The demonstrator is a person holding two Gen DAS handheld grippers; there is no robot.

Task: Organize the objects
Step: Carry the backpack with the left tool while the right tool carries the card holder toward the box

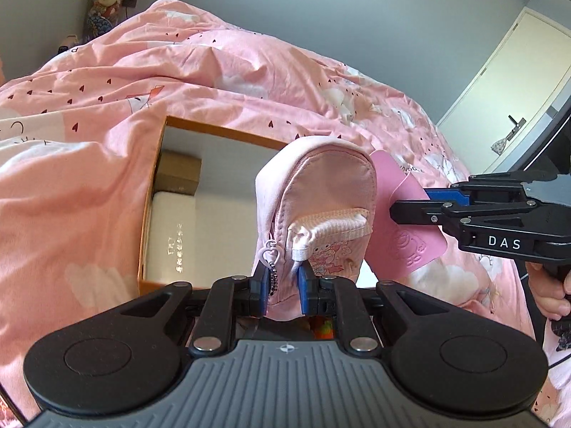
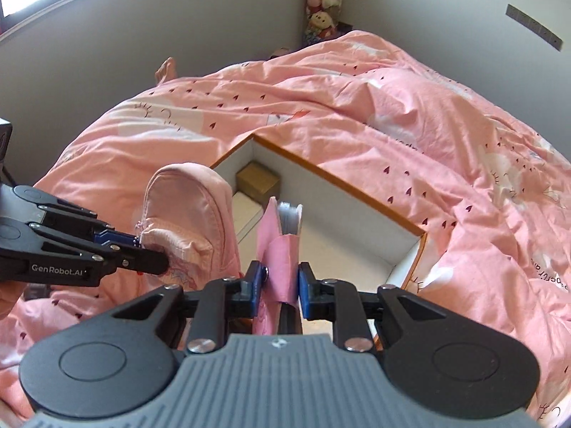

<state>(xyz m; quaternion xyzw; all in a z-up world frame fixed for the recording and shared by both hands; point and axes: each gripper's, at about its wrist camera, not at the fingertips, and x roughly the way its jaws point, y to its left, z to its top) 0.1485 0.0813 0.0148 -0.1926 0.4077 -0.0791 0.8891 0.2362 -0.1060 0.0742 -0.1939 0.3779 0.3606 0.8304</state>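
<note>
Left gripper [image 1: 283, 281] clamps a pink mini backpack [image 1: 316, 192] above the orange-rimmed box [image 1: 221, 132]. Right gripper [image 2: 282, 281] clamps a pink notebook [image 2: 282, 232] over the box's bare white floor; a brown carton [image 2: 257, 180] fills the far corner. Readable: "DAS", "GenRobot.AI".

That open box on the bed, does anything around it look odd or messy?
Nothing is spilled or damaged. The box sits sunk into the rumpled pink duvet, which laps over its edges. Inside, a small brown carton lies tidily in the corner.
</note>
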